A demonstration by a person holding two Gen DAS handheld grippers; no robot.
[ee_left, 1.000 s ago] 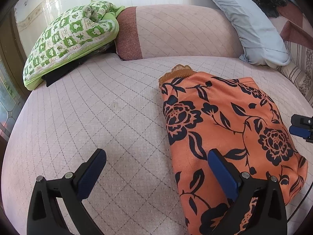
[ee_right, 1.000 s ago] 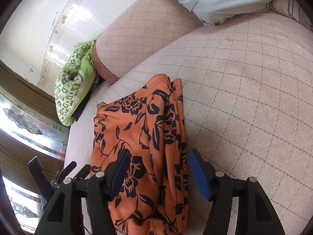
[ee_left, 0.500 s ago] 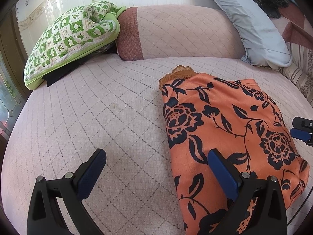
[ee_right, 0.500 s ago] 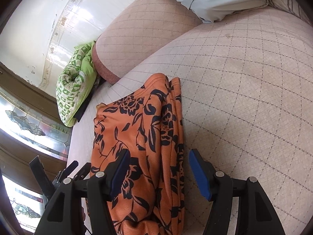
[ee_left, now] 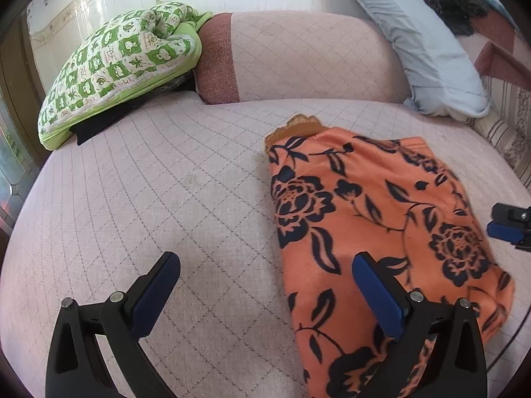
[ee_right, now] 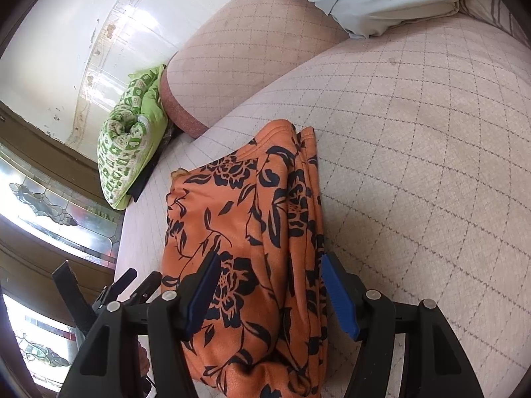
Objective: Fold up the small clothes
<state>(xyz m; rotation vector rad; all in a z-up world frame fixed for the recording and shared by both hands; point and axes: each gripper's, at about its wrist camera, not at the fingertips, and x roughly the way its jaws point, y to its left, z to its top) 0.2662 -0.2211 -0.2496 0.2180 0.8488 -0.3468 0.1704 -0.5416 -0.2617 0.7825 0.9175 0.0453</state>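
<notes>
My left gripper (ee_left: 265, 285) stands released, its jaws wide apart with nothing pressed between them. Its left pad hangs over bare quilted bedcover (ee_left: 166, 199); its right pad hangs over the near left edge of the cloth (ee_left: 365, 205), so that edge runs up between the two pads. I cannot tell whether the right pad touches the fabric.

My right gripper (ee_right: 268, 292) is also released, jaws set moderately wide. The cloth's right-hand side lies between its pads: the stacked folded edges run up just inside the right pad, and the left pad sits over the flat floral part. Neither pad clamps the fabric that I can see.

The cloth is orange with dark flowers and leaves, folded into a flat oblong on the bedcover, stretching away ahead of both pairs of jaws. A small tan frilled bit sticks out at its far left corner. From the left wrist, the right gripper's tip shows at the cloth's right edge.

Beyond the cloth a pink bolster (ee_left: 298, 56) lies across the bed. Far left of the jaws sits a green checked pillow (ee_left: 119, 66) on something dark; far right, a pale blue pillow (ee_left: 421, 53).
</notes>
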